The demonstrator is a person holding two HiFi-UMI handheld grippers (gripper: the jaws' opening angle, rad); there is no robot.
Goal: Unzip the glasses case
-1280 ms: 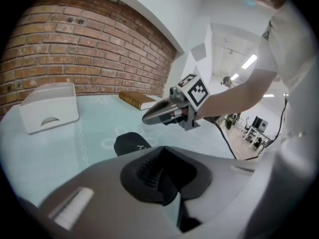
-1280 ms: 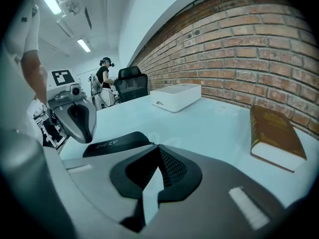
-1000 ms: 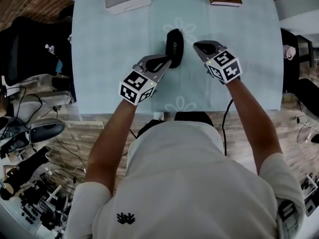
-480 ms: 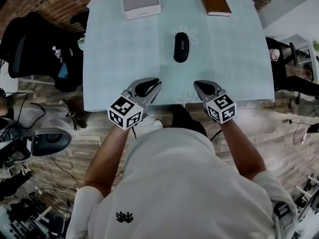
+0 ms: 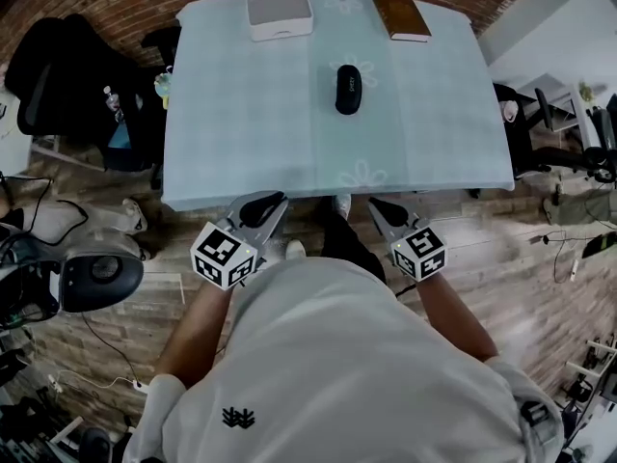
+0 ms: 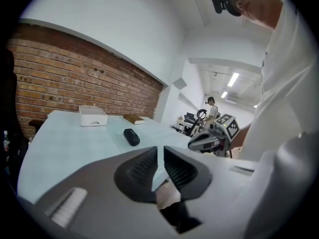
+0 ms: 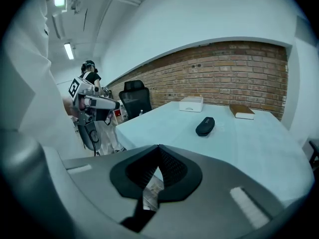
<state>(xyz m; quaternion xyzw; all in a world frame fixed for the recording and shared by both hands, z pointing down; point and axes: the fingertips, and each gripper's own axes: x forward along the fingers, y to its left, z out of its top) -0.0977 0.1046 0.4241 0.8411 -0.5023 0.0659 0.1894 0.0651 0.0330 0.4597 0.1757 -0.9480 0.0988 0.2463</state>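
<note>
The black glasses case (image 5: 348, 89) lies flat on the far half of the pale blue table (image 5: 241, 114), its long axis running 12 to 6 o'clock. Both tongs hang short of the table's 6 o'clock edge, well apart from the case. The left gripper (image 5: 275, 198) has its jaws a narrow slit apart, the right gripper (image 5: 374, 202) has its tips touching, and both are empty.

The glasses case (image 5: 348, 89) lies on the table (image 5: 241, 114), a little right of the middle (nearer the far edge than the near one). Behind it, along the far edge, a tray (image 5: 279, 8) sits to its left and a book (image 5: 402, 16) to its right. The left gripper (image 5: 274, 201) and right gripper (image 5: 379, 205) hang just off the near edge.
</note>
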